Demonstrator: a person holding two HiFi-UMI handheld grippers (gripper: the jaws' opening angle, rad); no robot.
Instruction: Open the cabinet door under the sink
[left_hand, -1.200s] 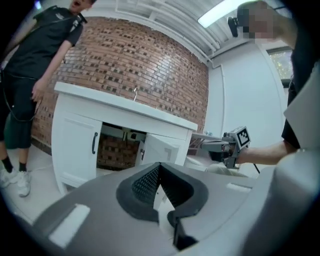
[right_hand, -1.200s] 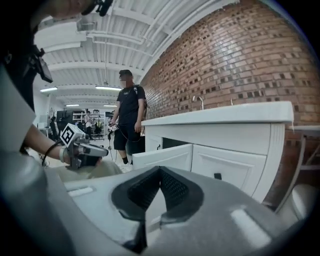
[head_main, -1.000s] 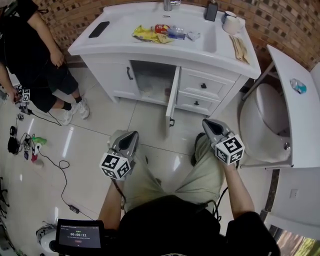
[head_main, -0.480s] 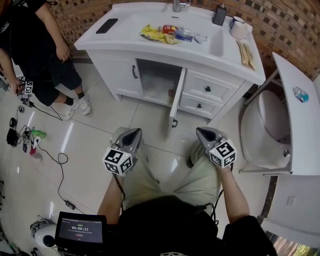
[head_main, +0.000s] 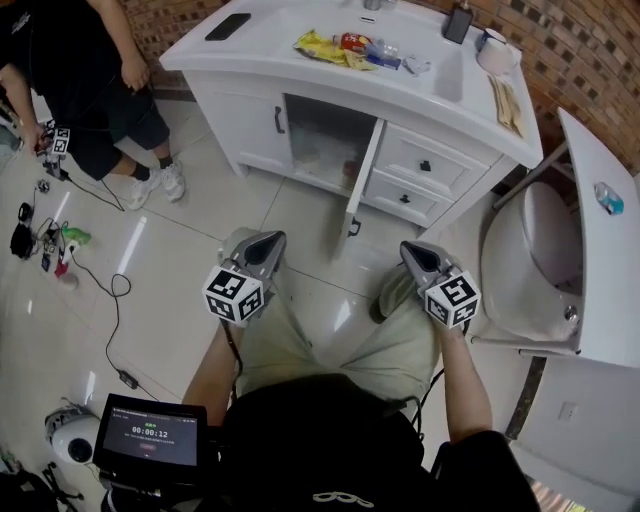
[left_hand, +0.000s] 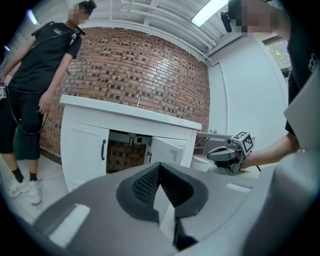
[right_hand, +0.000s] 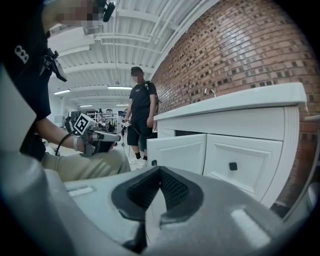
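Observation:
The white vanity cabinet stands under the sink. Its right-hand door is swung out towards me, with a dark handle near its free edge, and the space behind it is open. The left-hand door is closed. My left gripper and right gripper hang above my knees, well short of the cabinet and touching nothing. Both are shut and empty. The left gripper view shows my left gripper aimed at the open door. From my right gripper that door appears face-on.
Two drawers sit right of the open door. A phone, snack packets and a cup lie on the countertop. A person stands at the left, with cables on the floor. A toilet is at the right.
My right gripper has sunk a little and drawn slightly back. The left gripper has held still. The door stays open, and the head view has shifted towards the cabinet's left.

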